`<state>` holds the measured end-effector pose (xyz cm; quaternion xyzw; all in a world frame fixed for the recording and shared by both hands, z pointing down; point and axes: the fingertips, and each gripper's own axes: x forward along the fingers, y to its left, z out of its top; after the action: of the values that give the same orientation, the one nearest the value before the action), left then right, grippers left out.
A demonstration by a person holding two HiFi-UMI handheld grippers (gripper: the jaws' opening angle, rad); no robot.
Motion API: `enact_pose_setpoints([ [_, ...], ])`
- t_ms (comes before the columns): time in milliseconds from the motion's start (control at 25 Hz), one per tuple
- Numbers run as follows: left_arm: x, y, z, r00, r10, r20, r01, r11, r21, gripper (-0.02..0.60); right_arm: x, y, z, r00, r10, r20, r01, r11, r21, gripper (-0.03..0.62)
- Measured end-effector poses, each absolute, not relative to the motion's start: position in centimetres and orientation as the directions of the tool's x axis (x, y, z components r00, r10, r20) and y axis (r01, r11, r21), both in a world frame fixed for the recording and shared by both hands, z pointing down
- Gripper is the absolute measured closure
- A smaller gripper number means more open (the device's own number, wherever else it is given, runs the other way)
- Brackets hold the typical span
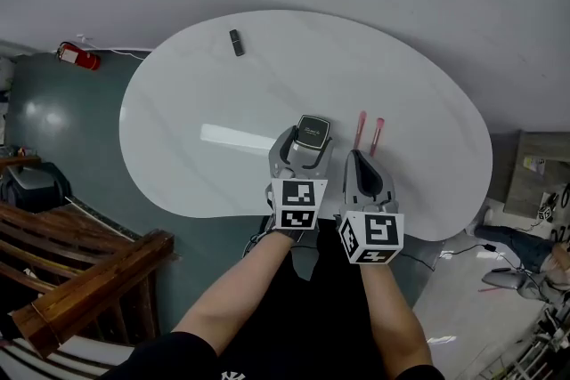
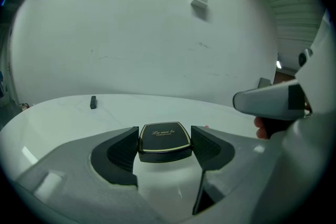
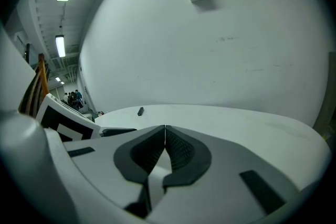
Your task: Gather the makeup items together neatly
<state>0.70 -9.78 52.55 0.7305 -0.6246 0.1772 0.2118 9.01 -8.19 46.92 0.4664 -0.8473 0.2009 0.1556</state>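
Your left gripper (image 1: 311,141) sat over the near-middle of the white table (image 1: 178,129), jaws narrowed onto a black compact (image 1: 312,132). In the left gripper view (image 2: 165,147) both pads touched the sides of the compact (image 2: 164,137): lid up, gold trim, script on top too small to read. Can't tell whether it rested on the table or was lifted a bit.

Your right gripper (image 1: 356,156) was just right of the left one, near the table's near edge. Its jaws were pressed together w/ nothing between them; the right gripper view (image 3: 165,136) showed the pads meeting in one thin line.

Just past the right gripper's tip lay one pink stick (image 1: 360,129) and a second stick (image 1: 377,135), side by side, close but apart, both pointing roughly near to far. They were right of the compact, near it, not touching.

A small dark tube (image 1: 237,43) lay alone at the far left of the table, well apart from the rest. It showed as a speck in the left gripper view (image 2: 93,102) and in the right gripper view too (image 3: 140,111). Too small to say what kind of item it was.

Off the table: a red extinguisher (image 1: 78,56) on the floor at far left, by the wall, and a wooden bench (image 1: 80,280) at near left.
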Motion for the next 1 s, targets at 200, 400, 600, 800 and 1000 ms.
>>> enact_pose_setpoints([
  [200, 4.2, -11.0, 53.7, 0.161, -0.825, 0.541, -0.987, -0.137, 0.085, 0.262, 12.7, -9.3, 47.6, -0.507, -0.728, 0.461, -0.859, 0.472, -0.199, 0.577],
  [400, 5.6, -12.1, 55.3, 0.144, -0.816, 0.56, -0.989, -0.127, 0.068, 0.262, 14.8, -10.3, 48.7, -0.509, -0.72, 0.472, -0.857, 0.473, -0.203, 0.577],
  [600, 6.1, -12.7, 56.9, 0.112, -0.807, 0.58, -0.993, -0.105, 0.046, 0.262, 15.9, -10.9, 49.7, -0.522, -0.704, 0.481, -0.849, 0.482, -0.216, 0.577],
  [800, 6.2, -13.2, 58.0, 0.099, -0.797, 0.596, -0.994, -0.104, 0.027, 0.264, 16.3, -11.4, 50.6, -0.528, -0.695, 0.488, -0.846, 0.482, -0.229, 0.577],
  [1000, 6.3, -13.2, 59.1, 0.099, -0.78, 0.617, -0.994, -0.11, 0.02, 0.262, 16.4, -11.7, 51.1, -0.533, -0.687, 0.494, -0.843, 0.483, -0.237, 0.577],
])
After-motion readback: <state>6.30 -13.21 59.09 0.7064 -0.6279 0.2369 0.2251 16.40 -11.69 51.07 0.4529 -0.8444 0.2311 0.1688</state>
